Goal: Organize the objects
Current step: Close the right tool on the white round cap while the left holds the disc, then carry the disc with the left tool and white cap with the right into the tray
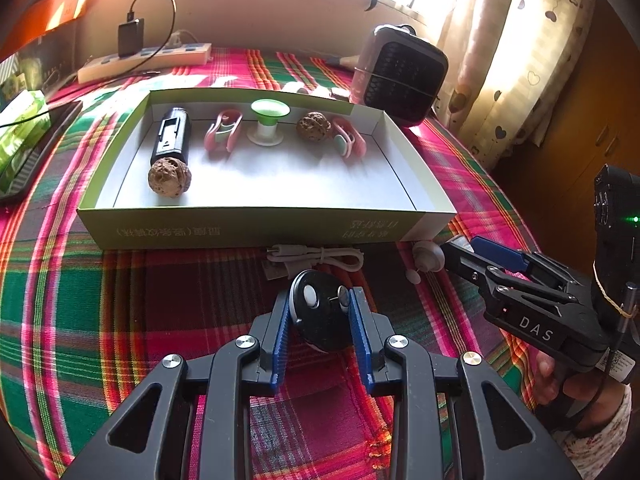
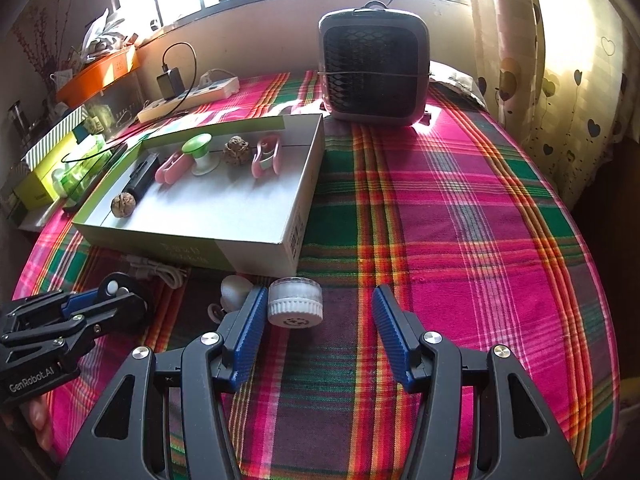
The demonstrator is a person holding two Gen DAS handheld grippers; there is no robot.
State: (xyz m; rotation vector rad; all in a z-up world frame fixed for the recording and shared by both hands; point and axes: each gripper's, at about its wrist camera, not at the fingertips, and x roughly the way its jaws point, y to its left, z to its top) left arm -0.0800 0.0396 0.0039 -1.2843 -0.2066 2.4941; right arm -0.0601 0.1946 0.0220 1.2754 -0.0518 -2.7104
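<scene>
Left wrist: left gripper fingers clamped on black round remote, just short of green box front wall. Lift well clear of wall, drop in bare middle, avoid walnut.

Right wrist: right gripper fingers apart, white jar on surface touching left finger, not gripped. Centre first, then squeeze.

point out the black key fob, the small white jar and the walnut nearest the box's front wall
black key fob [image 1: 316, 312], left wrist view, on its dark body between the fingers
small white jar [image 2: 295, 301], right wrist view, on its ribbed side
walnut [image 1: 169, 178], left wrist view, on its wrinkled shell
</scene>
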